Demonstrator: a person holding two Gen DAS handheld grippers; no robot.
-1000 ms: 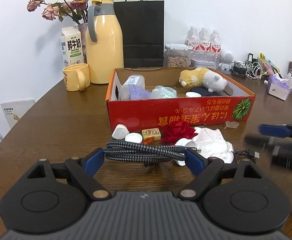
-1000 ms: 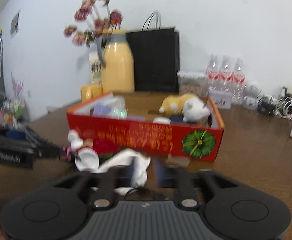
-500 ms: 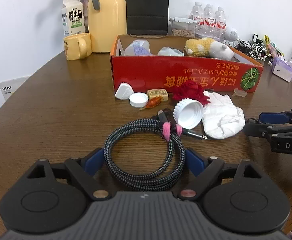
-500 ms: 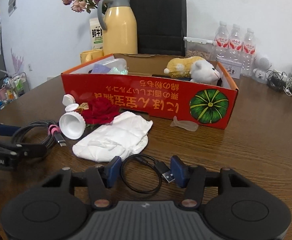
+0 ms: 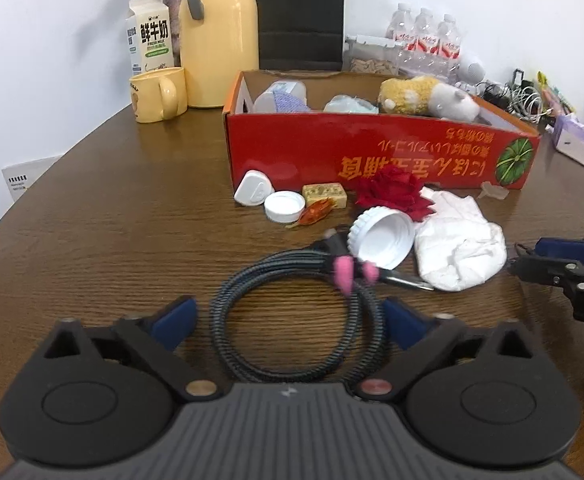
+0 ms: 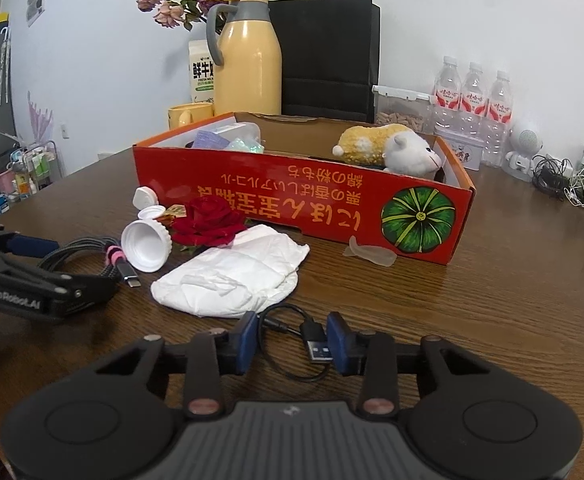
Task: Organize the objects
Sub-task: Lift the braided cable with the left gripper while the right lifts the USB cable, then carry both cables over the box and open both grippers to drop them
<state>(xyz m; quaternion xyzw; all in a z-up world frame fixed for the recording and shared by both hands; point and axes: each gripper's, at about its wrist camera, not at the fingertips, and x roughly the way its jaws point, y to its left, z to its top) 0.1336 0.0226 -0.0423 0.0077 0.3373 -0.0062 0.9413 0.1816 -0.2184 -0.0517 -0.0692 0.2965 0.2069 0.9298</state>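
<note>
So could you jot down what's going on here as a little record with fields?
Surface: wooden table
Box: red box holding a plush toy
Loose items: rose, white cloth, large white cap
Left gripper: open around a braided cable, not pressing it
Right gripper: jaws just closing on a thin black cable, plug touching one pad; grip unclear
</note>
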